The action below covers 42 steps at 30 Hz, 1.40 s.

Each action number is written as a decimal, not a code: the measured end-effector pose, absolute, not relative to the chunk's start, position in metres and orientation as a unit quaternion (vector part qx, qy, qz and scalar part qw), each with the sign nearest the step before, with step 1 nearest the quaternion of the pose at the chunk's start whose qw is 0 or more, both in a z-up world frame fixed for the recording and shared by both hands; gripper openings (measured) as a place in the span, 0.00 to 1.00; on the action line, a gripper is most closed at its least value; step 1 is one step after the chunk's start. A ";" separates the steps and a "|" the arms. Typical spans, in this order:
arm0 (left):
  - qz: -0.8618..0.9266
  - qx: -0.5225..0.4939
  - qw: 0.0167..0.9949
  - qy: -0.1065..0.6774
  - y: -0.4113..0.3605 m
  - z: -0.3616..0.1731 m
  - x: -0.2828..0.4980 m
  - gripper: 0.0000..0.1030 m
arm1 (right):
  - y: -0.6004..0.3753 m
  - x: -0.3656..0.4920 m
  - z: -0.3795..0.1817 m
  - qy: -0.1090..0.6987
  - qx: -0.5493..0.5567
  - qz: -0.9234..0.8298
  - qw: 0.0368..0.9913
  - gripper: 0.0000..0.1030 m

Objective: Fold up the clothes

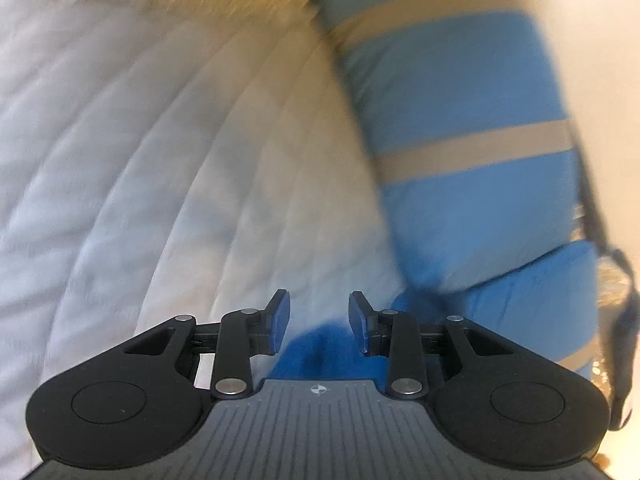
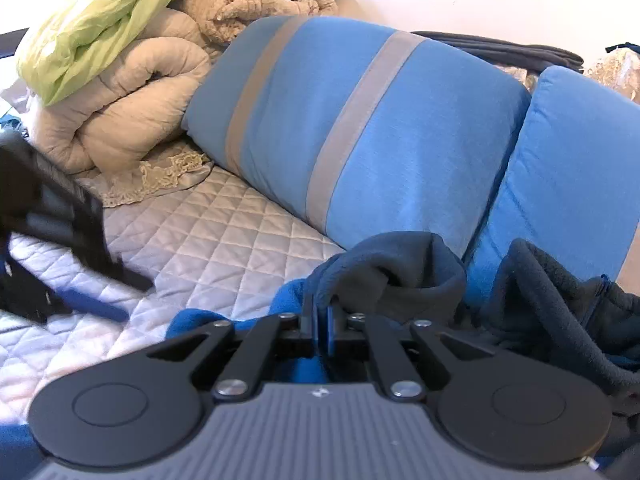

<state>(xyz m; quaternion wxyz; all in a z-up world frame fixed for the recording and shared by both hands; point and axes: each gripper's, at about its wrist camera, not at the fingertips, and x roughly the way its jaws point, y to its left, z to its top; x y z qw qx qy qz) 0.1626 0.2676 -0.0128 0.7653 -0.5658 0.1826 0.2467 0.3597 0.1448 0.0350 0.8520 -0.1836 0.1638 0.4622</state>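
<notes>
The blue fleece garment lies on the quilted bed cover, just before the striped pillow. The right gripper is closed on its dark edge, probably to lift a fold. The left gripper stands open above the fleece, holding nothing.

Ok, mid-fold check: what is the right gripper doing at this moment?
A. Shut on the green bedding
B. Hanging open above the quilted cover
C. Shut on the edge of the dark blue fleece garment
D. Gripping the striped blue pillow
C: in the right wrist view the right gripper has its jaws pressed together on the folded edge of the dark blue fleece garment, with the striped blue pillow lying untouched behind it.
</notes>
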 end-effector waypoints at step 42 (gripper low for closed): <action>0.238 -0.456 0.837 0.187 0.241 0.011 0.190 0.33 | 0.086 0.440 0.048 0.270 0.028 0.461 0.845 0.06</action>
